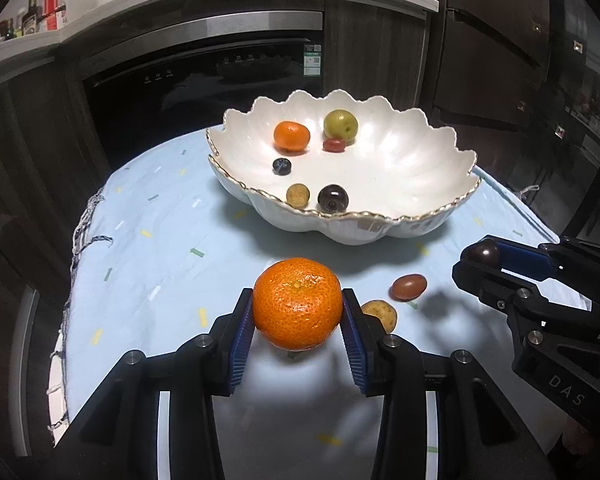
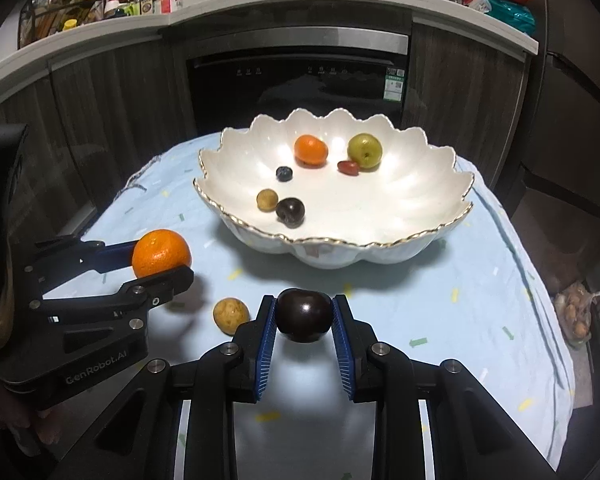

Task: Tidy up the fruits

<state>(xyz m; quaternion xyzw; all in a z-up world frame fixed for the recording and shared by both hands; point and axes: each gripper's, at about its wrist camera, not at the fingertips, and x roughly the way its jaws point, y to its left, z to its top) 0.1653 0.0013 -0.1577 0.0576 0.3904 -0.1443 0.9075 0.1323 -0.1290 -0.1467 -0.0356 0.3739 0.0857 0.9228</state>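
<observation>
**Two fruits up, bowl next**

We've got the big orange [image 1: 298,304] clamped in the left gripper [image 1: 298,312], pads pressing both sides, clear of the cloth [image 1: 148,240] w/ its shadow under it. The right gripper [image 2: 304,316] is clamped on a dark plum [image 2: 304,315], also off the cloth. The white scalloped bowl [image 1: 420,216] sits ahead of both, already holding a small orange [image 1: 291,135], a green fruit [image 1: 340,124], a red one, a blueberry, a tan one & another dark plum.

Step in hand, as we read it: carry both to the bowl. Doing it well means clearing the wavy gold rim before lowering, then letting go low, near the bowl floor, so nothing rolls or knocks the fruit inside. We'd aim the orange at the bare right part of the bowl, plum elsewhere, and keep the two grippers apart.

Left on the cloth: a brown date-like fruit [image 1: 408,287] & a tan fruit [image 2: 231,316], near the grippers, for later.
</observation>
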